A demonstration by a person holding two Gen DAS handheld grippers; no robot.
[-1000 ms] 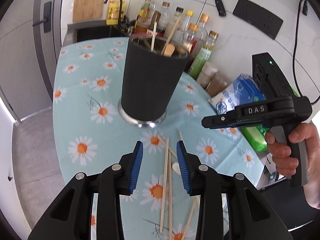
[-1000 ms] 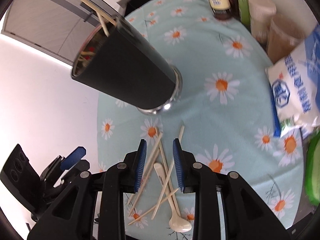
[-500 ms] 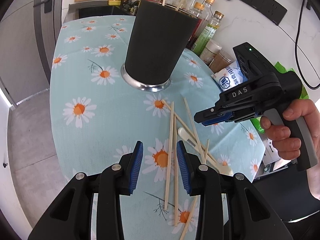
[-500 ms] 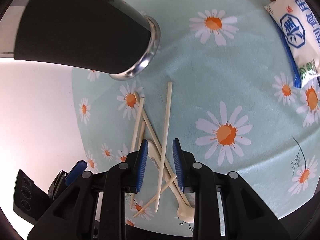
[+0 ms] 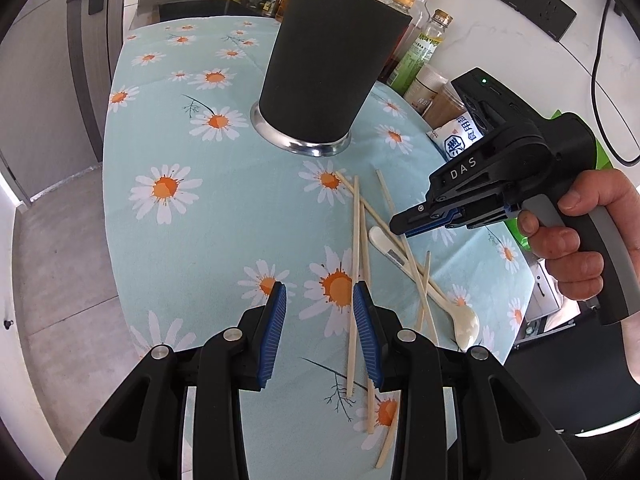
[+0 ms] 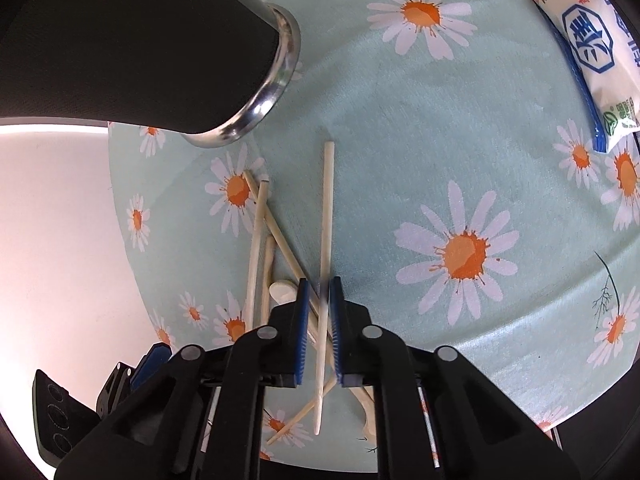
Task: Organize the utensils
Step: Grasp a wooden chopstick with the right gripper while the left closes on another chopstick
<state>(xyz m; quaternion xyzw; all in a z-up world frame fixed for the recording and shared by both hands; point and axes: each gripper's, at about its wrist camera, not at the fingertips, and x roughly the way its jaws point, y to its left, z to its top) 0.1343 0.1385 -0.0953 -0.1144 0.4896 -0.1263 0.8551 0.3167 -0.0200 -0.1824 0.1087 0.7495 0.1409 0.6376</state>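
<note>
A black utensil holder (image 5: 332,76) with a steel base stands on the daisy tablecloth (image 5: 180,128) and holds some chopsticks. Several wooden chopsticks (image 5: 355,264) and a white spoon (image 5: 464,322) lie scattered in front of it. My left gripper (image 5: 319,322) is open above the near ends of two chopsticks. My right gripper (image 6: 319,308) is low over the pile, its jaws narrowed around one chopstick (image 6: 326,216), with a small gap still showing. It also shows in the left wrist view (image 5: 420,222). The holder fills the upper left of the right wrist view (image 6: 140,40).
Oil and sauce bottles (image 5: 424,36) stand behind the holder by the wall. A white and blue salt bag (image 6: 596,52) lies at the right of the cloth. The table edge runs close below the utensils (image 5: 440,432).
Both grippers have drawn back from the holder and come down over the scattered chopsticks. My right gripper's jaws have narrowed around one chopstick.
</note>
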